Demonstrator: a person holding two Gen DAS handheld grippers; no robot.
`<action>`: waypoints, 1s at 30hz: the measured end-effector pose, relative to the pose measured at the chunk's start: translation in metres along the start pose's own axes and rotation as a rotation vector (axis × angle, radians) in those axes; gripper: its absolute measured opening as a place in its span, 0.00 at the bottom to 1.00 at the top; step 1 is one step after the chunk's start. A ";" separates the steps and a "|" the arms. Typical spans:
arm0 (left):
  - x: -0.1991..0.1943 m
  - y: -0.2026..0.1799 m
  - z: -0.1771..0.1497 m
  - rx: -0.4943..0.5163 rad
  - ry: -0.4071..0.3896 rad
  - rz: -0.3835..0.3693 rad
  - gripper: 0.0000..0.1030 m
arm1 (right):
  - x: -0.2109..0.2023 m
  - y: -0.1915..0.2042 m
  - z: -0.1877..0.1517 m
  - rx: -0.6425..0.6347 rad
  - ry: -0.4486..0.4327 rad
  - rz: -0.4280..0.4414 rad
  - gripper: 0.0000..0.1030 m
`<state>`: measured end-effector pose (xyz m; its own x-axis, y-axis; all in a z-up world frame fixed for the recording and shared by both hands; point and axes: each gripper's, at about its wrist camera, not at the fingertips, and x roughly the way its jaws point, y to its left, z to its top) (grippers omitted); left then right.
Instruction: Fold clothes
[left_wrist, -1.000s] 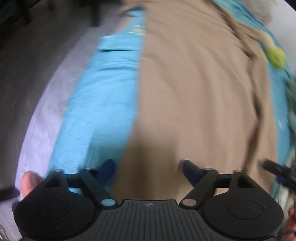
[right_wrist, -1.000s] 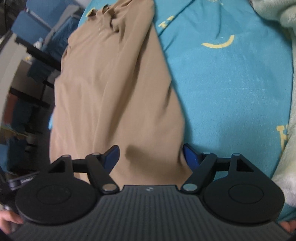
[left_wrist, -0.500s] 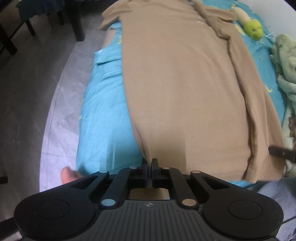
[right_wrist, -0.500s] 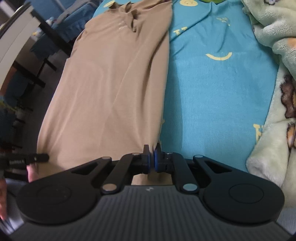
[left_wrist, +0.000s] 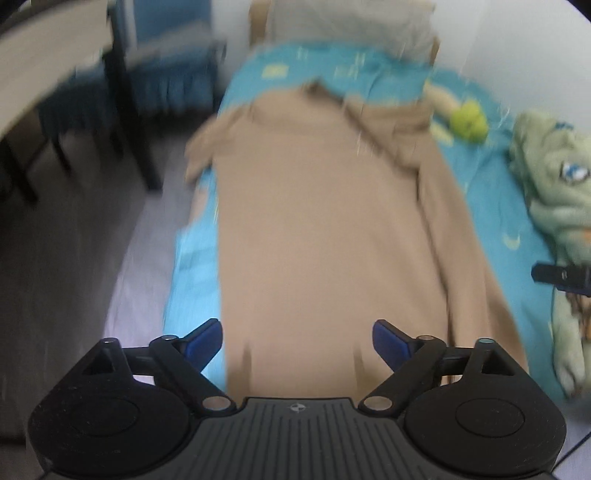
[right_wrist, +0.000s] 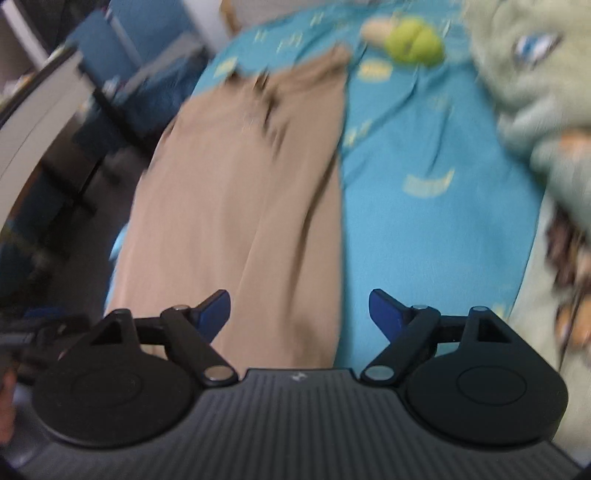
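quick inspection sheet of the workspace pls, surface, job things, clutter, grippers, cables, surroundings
surface: bed with teal sheet, yellow prints on it
job's things: tan garment spread lengthwise on the sheet, right side folded inward, a sleeve hanging off the left bed edge
clutter: green plush toy near the head of the bed; pale green fleece blanket bunched along the right side
grippers: left gripper jaws opening, nothing between the pads; right gripper jaws opening, nothing between the pads
cables: nothing seen
surroundings: dark table legs and grey floor left of the bed; frames blurred
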<state>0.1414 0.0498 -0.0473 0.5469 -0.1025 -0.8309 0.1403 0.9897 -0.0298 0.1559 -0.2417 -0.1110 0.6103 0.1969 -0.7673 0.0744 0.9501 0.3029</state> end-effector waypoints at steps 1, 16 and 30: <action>0.003 -0.007 0.008 0.003 -0.041 0.006 0.92 | 0.002 -0.002 0.009 0.033 -0.042 -0.005 0.81; 0.232 -0.125 0.136 0.081 -0.292 0.032 0.75 | 0.029 -0.051 0.037 0.234 -0.342 -0.178 0.81; 0.263 -0.041 0.145 -0.387 -0.354 -0.086 0.03 | 0.069 -0.062 0.043 0.293 -0.290 -0.147 0.81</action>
<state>0.3990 -0.0319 -0.1844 0.8012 -0.1468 -0.5801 -0.0810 0.9339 -0.3482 0.2272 -0.2970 -0.1583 0.7698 -0.0515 -0.6361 0.3723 0.8458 0.3821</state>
